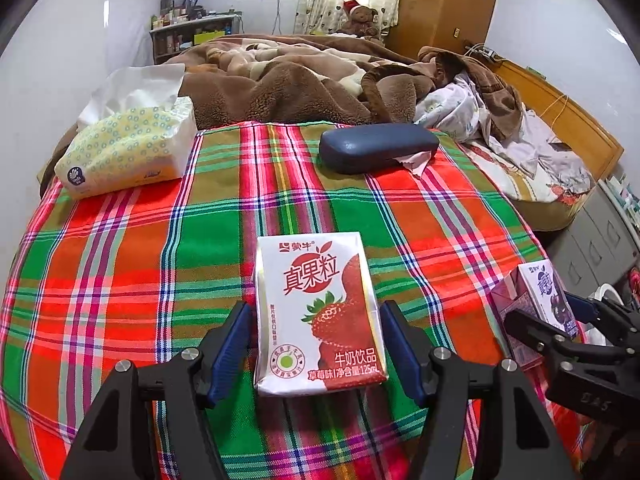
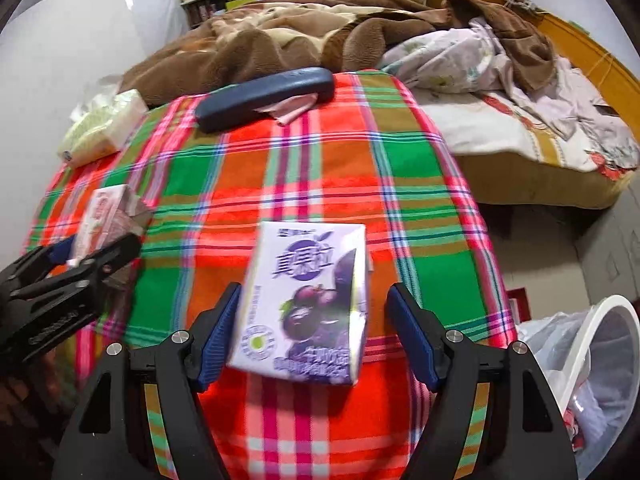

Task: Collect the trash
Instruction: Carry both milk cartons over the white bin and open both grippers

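Note:
A strawberry milk carton (image 1: 320, 312) stands on the plaid cloth (image 1: 160, 260). My left gripper (image 1: 315, 308) is open around it, a blue pad close on each side with thin gaps. A purple milk carton (image 2: 304, 304), blurred, stands between the fingers of my open right gripper (image 2: 315, 292); the left pad is near its edge and a wide gap shows on the right. The right wrist view has the left gripper (image 2: 100, 244) around the strawberry carton (image 2: 108, 212) at the left. The left wrist view has the right gripper (image 1: 560, 320) at the purple carton (image 1: 536, 292).
A tissue pack (image 1: 124, 148) lies at the cloth's far left. At the far side a dark blue glasses case (image 1: 378, 146) rests on a pink cloth. Behind is a bed with a brown blanket (image 1: 280, 76). A white lined bin (image 2: 600, 320) stands below the right edge.

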`<state>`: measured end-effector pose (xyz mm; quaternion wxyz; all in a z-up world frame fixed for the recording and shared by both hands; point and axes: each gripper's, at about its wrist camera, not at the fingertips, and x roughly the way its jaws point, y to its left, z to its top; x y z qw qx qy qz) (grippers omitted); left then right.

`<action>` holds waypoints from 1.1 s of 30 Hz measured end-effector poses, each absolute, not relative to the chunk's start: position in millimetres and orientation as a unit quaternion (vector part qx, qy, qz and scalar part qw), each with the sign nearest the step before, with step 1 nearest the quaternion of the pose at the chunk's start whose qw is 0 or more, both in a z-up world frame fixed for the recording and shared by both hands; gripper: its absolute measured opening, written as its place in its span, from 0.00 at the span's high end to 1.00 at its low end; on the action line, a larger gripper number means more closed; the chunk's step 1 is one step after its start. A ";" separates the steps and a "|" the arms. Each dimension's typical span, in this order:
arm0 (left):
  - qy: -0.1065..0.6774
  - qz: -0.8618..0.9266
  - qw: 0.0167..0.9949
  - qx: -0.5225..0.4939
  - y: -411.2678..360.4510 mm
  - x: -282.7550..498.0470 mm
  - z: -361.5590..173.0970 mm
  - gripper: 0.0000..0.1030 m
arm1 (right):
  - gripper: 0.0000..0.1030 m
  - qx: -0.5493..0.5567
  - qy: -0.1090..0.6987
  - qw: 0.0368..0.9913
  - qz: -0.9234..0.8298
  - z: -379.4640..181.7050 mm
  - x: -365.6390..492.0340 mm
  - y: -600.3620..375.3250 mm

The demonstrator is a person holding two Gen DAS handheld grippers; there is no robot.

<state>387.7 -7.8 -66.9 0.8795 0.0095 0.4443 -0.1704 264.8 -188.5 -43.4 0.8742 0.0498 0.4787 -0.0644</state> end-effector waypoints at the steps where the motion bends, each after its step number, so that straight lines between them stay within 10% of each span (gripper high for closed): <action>1: 0.445 -0.168 0.880 0.008 -7.2 388.1 -67.1 0.38 | 0.28 0.048 0.478 0.875 -0.066 -45.3 265.8 -189.2; 7: 0.444 -0.166 0.881 0.012 -8.7 385.2 -66.9 0.45 | 0.28 0.069 0.461 0.882 -0.065 -49.1 259.8 -197.6; 10: 0.444 -0.168 0.880 0.012 -9.9 381.4 -66.2 0.46 | 0.46 0.061 0.454 0.886 -0.074 -49.7 258.5 -197.8; 33: 0.401 -0.199 0.894 0.018 -40.7 283.2 -15.0 0.46 | 0.46 0.097 0.401 0.909 -0.062 -16.5 198.6 -222.3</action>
